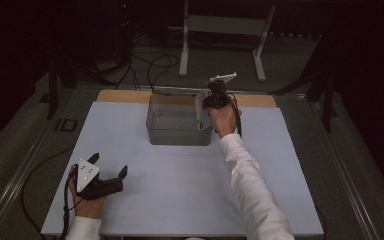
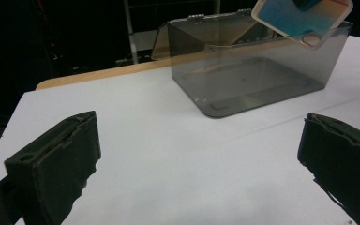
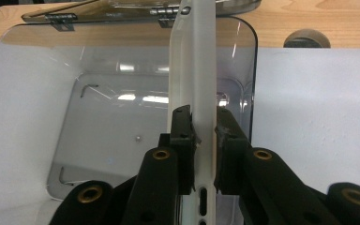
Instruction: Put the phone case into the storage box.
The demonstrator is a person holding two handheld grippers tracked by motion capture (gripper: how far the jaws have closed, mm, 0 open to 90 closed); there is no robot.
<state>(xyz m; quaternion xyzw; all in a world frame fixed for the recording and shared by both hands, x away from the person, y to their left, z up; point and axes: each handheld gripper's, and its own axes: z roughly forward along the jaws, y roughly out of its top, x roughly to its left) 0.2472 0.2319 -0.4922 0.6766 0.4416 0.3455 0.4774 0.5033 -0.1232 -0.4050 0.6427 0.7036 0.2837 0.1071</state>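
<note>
Hovering over the clear bin (image 1: 180, 131) near the table's (image 1: 130, 215) far edge, the right gripper (image 3: 202, 129) pinched the phone case (image 3: 194, 70) edgewise; lowering it straight down looked wisest. Left gripper (image 1: 109, 167) sat spread, unladen.

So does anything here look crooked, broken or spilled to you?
Nothing looks spilled or broken. The one thing askew is the phone case: the right gripper holds it by its edges, tilted above the open clear box. The left gripper rests open on the white table.
</note>
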